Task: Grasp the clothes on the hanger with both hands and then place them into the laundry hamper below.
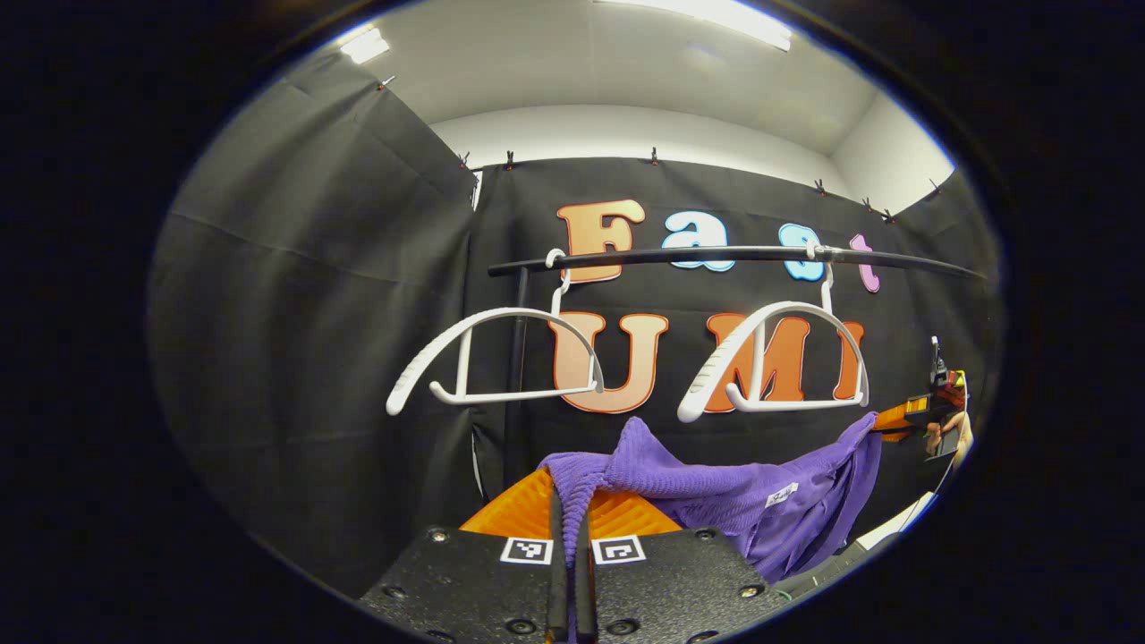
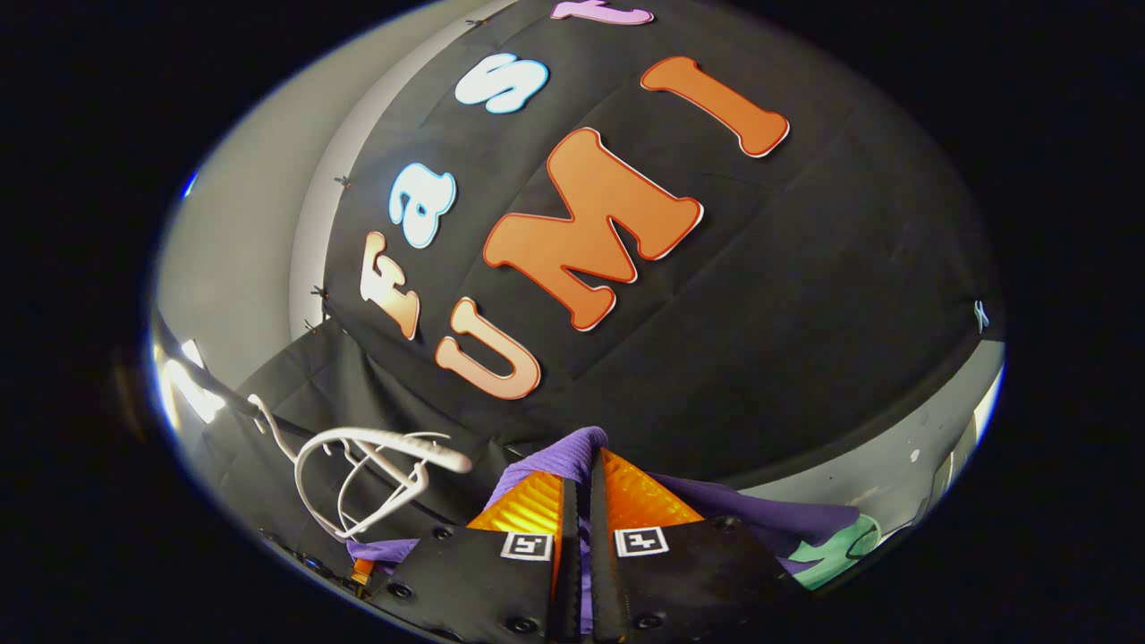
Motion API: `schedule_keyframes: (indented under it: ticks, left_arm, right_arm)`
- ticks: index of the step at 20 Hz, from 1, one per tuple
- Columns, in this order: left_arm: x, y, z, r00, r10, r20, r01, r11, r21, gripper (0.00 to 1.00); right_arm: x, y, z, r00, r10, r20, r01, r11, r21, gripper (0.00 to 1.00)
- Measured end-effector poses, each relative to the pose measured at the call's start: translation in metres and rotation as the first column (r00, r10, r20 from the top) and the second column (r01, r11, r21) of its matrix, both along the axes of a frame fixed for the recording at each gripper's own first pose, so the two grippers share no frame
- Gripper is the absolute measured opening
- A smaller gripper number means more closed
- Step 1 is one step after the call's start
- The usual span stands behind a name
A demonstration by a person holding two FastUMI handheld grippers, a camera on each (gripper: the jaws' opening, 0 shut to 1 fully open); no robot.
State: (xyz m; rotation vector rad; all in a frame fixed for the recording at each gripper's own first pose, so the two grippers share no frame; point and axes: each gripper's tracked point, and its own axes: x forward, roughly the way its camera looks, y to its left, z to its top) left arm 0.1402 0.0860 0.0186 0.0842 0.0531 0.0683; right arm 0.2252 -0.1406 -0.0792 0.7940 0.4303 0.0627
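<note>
With the left gripper (image 1: 572,528) and right gripper (image 2: 580,501) each clamped on the purple garment (image 1: 716,492), hanging below the bare hangers (image 1: 778,362), both should descend level toward the hamper.

- A small white label (image 1: 780,495) is sewn on the purple garment (image 1: 716,501) in the left gripper view; its dark script is too small to read
- Square black-and-white coded markers (image 1: 526,549) sit on the tongs' bodies in the left gripper view; they are patterns, not letters or numbers
- Like markers (image 2: 640,541) sit on the tongs in the right gripper view; no words on them either
</note>
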Motion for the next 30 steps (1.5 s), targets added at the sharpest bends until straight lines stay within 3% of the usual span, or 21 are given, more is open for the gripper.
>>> schedule_keyframes:
  ticks: [8,11,13,18,22,27,30]
  left_arm:
    - [-0.033,-0.047,-0.039,0.996,-0.088,-0.036,0.088,0.996,-0.007,0.03]
    - [-0.04,-0.074,-0.06,0.986,-0.148,-0.074,0.143,0.988,-0.063,0.02]
    - [-0.048,-0.105,-0.074,0.97,-0.223,-0.099,0.206,0.966,-0.154,0.02]
    - [-0.059,-0.177,-0.104,0.921,-0.365,-0.139,0.322,0.911,-0.257,0.03]
    - [-0.061,-0.228,-0.132,0.887,-0.431,-0.166,0.385,0.889,-0.247,0.03]
    - [-0.054,-0.272,-0.185,0.856,-0.463,-0.232,0.425,0.884,-0.198,0.03]
    - [-0.052,-0.292,-0.232,0.829,-0.482,-0.283,0.429,0.874,-0.228,0.03]
  right_arm:
    - [-0.07,0.025,-0.064,0.996,0.007,-0.087,-0.011,0.999,-0.047,0.12]
    - [-0.098,0.041,-0.082,0.994,0.017,-0.112,-0.02,0.999,-0.029,0.12]
    - [-0.115,0.052,-0.09,0.993,0.021,-0.118,-0.024,1.0,-0.019,0.12]
    - [-0.143,0.07,-0.101,0.995,0.046,-0.091,-0.052,0.996,-0.066,0.12]
    - [-0.158,0.077,-0.118,0.996,0.048,-0.081,-0.059,0.989,-0.135,0.12]
    - [-0.186,0.07,-0.152,0.994,0.021,-0.112,-0.052,0.958,-0.282,0.11]
    - [-0.198,0.06,-0.177,0.992,-0.007,-0.126,-0.035,0.943,-0.331,0.11]
